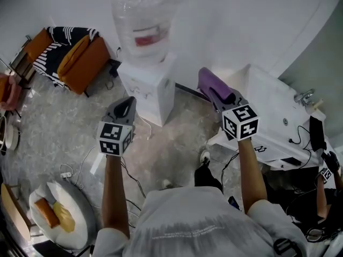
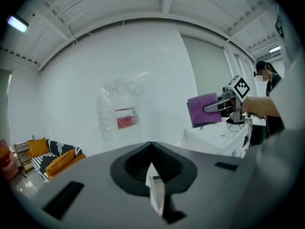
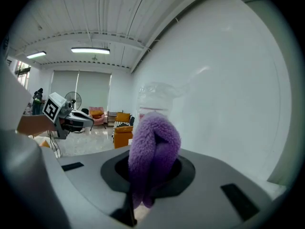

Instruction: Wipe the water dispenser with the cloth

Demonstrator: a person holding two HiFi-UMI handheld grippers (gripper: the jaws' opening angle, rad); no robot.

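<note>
Right gripper (image 1: 217,96) clenched a fluffy purple cloth (image 1: 208,81) in the air, near the white box-shaped water dispenser (image 1: 153,90) but apart from it. Left gripper (image 1: 127,103) was closed and empty. Wiping seemingly remained undone.

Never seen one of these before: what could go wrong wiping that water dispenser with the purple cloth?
The right claw grips the purple cloth by a bunched fold, so rubbing might pull it loose. The big bottle sits atop the water dispenser; a hard push could rock it.
</note>
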